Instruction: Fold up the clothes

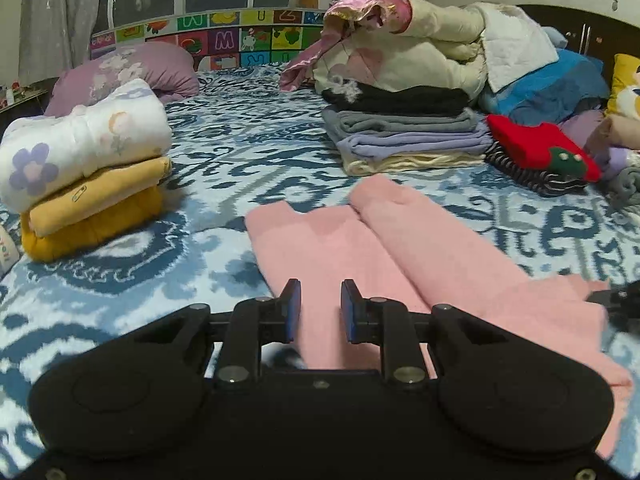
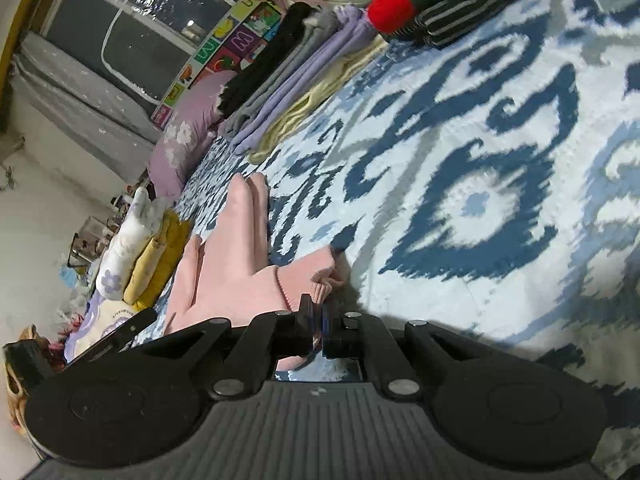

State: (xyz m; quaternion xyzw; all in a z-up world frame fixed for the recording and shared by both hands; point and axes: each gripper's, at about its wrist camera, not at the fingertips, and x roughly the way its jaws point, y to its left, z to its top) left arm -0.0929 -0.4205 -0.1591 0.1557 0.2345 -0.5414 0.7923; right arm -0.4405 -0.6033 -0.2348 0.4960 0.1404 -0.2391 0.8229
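Fingers: left gripper (image 1: 320, 308) apart over pink garment (image 1: 360, 248); only right-wrist view shows right gripper (image 2: 319, 320) pinching its hem.

A: How many grippers were in play? 
B: Two, the left gripper (image 1: 320, 304) and the right gripper (image 2: 318, 322).
A: And pink garments on the bed?
B: Just one pink garment (image 1: 360, 248).
A: Folded stacks?
B: Three! A three-piece stack (image 1: 86, 168) with white on top, a four-layer stack (image 1: 404, 132) topped in black, and a two-piece stack (image 1: 540, 156), red over striped.
A: Pillows?
B: One purple pillow (image 1: 132, 70) could be counted.
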